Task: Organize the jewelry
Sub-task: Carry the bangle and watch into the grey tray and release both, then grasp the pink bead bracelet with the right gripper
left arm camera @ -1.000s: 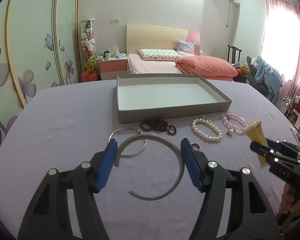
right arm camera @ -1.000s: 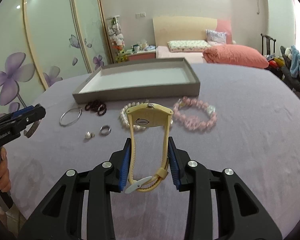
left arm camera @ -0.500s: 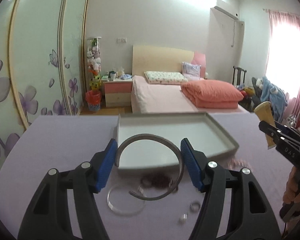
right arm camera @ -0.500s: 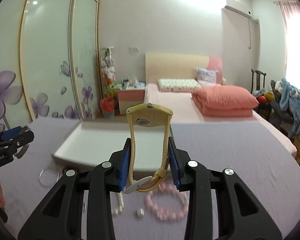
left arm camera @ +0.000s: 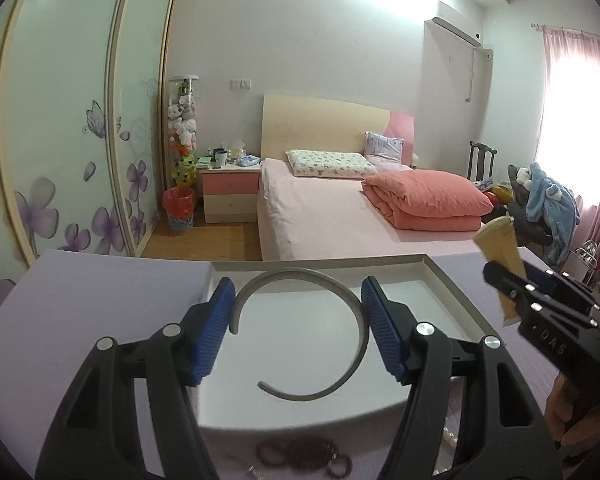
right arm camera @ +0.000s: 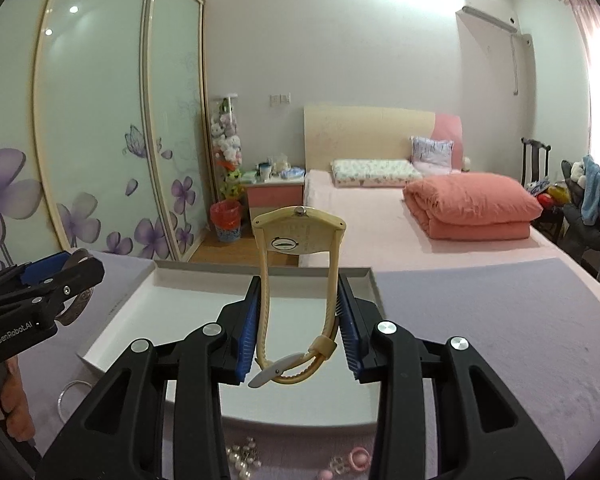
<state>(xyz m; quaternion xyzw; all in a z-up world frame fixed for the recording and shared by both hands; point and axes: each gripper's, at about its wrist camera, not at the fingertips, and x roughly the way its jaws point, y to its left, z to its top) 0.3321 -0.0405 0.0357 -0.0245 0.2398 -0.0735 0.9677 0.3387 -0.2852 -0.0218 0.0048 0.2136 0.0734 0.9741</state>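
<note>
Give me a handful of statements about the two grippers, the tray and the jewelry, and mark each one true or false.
1. The left gripper holds a grey open bangle. True.
2. The right gripper holds a pearl bracelet. False: it grips a yellow watch by its strap.
3. Both pieces are held above the tray. True.
4. The watch face points down into the tray. False: its case sits at the top, upright.
5. Pearls lie on the purple cloth, outside the tray. True.

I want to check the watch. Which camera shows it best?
The right wrist view: the yellow watch stands upright between the right gripper fingers, its case back facing the camera. The left wrist view shows only its edge.
</note>
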